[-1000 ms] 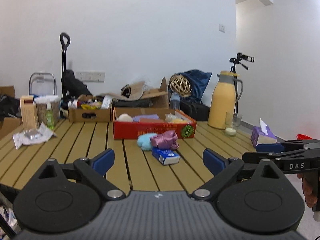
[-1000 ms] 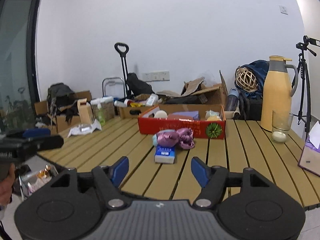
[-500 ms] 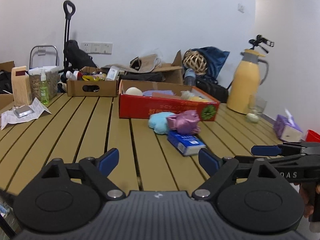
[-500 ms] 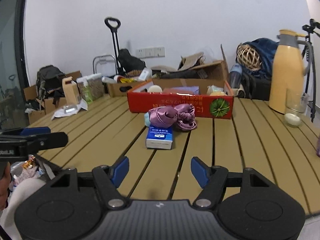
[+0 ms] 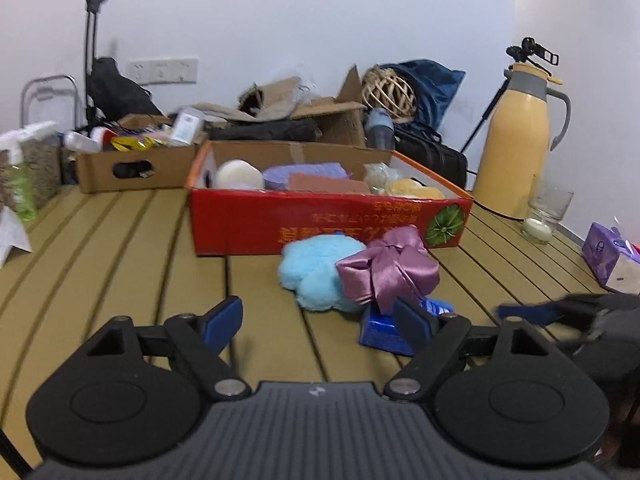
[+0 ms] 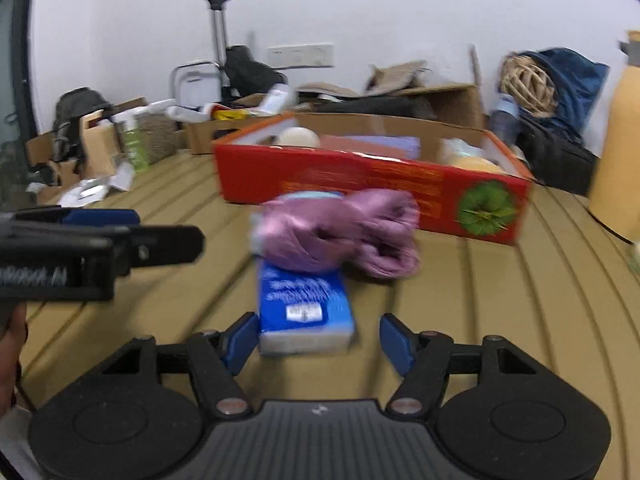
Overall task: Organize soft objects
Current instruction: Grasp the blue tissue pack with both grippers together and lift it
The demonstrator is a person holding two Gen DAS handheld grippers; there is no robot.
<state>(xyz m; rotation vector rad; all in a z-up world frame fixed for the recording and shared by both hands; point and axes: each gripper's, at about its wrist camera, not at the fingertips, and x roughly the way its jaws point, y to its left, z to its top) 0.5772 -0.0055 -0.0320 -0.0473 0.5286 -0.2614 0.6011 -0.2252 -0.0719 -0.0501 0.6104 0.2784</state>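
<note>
A red cardboard box [image 5: 256,220] [image 6: 360,184] holding several soft items stands mid-table. In front of it lie a light blue plush [image 5: 316,276], a purple satin bow [image 5: 390,270] [image 6: 340,232] and a blue tissue pack [image 6: 306,312] [image 5: 380,330]. My left gripper [image 5: 320,318] is open and empty, just short of the plush and bow. My right gripper [image 6: 318,340] is open, its fingers on either side of the near end of the tissue pack without gripping it. The right gripper also shows in the left wrist view [image 5: 532,312], and the left gripper in the right wrist view [image 6: 132,220].
A yellow thermos jug [image 5: 516,140] and a glass with a candle [image 5: 546,216] stand at the right. A purple tissue box [image 5: 608,258] sits near the right edge. A brown box of clutter [image 5: 132,160] and a spray bottle [image 5: 16,176] stand at the back left.
Both grippers have moved forward and down toward the items in front of the red box. The right gripper now straddles the tissue pack; both stay open.
</note>
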